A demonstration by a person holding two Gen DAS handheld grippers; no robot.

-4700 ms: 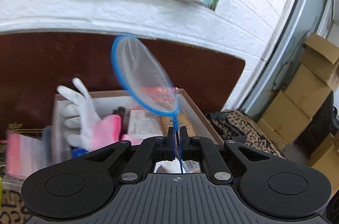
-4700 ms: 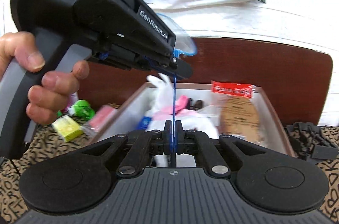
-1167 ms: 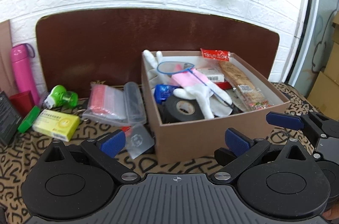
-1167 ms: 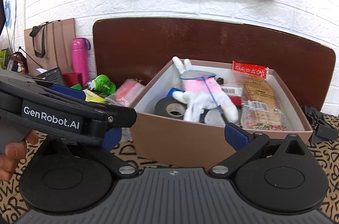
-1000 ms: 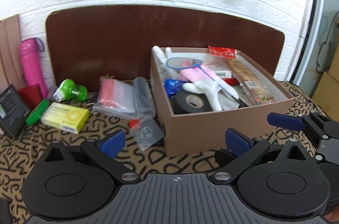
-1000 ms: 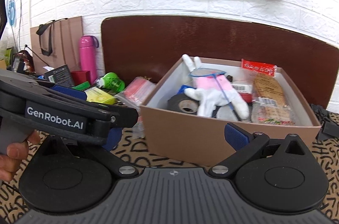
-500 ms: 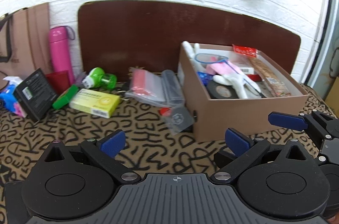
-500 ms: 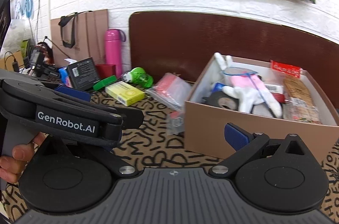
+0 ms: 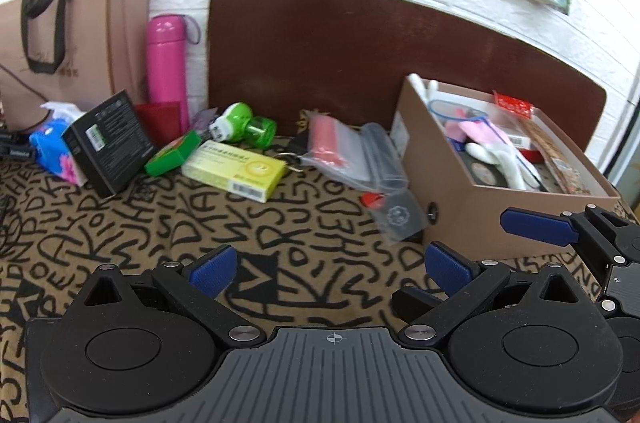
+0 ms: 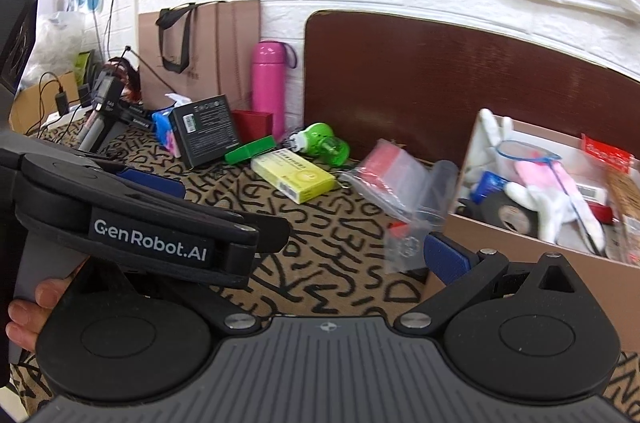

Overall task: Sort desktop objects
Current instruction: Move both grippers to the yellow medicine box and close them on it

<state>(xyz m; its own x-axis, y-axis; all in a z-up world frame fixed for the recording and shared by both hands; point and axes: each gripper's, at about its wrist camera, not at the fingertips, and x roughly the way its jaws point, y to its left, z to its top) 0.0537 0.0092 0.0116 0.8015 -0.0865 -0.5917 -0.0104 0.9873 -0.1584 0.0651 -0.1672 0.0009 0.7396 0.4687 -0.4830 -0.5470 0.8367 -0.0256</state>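
My left gripper [image 9: 328,267] is open and empty above the patterned cloth, well back from the objects. My right gripper [image 10: 328,259] is open too, with its left finger hidden behind the left gripper's body [image 10: 152,235]. The brown cardboard box [image 9: 472,207] stands at the right and holds the blue-rimmed net [image 10: 528,151], a white and pink glove [image 10: 548,191], a black tape roll [image 10: 508,211] and snack packets. Loose on the cloth lie a yellow carton [image 9: 236,171], a green plastic device [image 9: 244,123], zip bags [image 9: 344,151] and a small clear bag [image 9: 396,215].
A black box [image 9: 108,143], a flat green box [image 9: 172,155], a red box [image 9: 160,115], a blue tissue pack [image 9: 52,147], a pink bottle [image 9: 166,71] and a paper bag [image 9: 80,35] crowd the back left. A brown board [image 9: 360,55] leans on the wall. Cables [image 10: 80,95] lie far left.
Both grippers were shut on the net's blue handle; now it lies in the box and both are open. Both have drawn back and swung left, showing more of the cloth's left side.
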